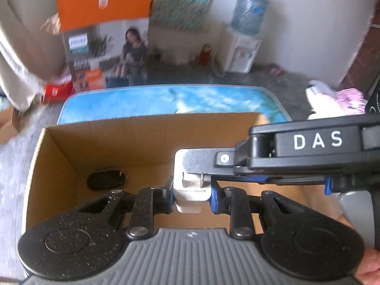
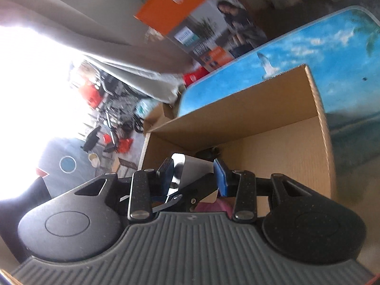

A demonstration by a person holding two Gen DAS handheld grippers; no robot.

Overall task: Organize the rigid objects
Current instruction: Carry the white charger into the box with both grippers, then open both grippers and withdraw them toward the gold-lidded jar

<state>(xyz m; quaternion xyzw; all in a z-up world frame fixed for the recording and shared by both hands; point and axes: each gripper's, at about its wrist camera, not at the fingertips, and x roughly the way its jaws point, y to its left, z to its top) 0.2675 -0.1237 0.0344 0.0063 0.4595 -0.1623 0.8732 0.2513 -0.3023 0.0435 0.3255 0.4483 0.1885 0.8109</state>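
Observation:
My left gripper (image 1: 192, 196) is shut on a white plug adapter (image 1: 190, 194) with metal prongs and holds it over the open cardboard box (image 1: 147, 140). A black oval key fob (image 1: 105, 179) lies on the box floor at the left. My right gripper (image 1: 296, 156) reaches in from the right, and one metal finger (image 1: 201, 160) lies across the adapter's top. In the right wrist view my right gripper (image 2: 193, 174) is open around the adapter (image 2: 190, 173) above the box (image 2: 273, 152).
The box stands on a blue sky-print mat (image 1: 166, 99) on a grey floor. Behind are an orange and grey appliance carton (image 1: 104, 35), a red packet (image 1: 57, 91) and a water dispenser (image 1: 242, 49). White and pink items (image 1: 337, 99) lie at the right.

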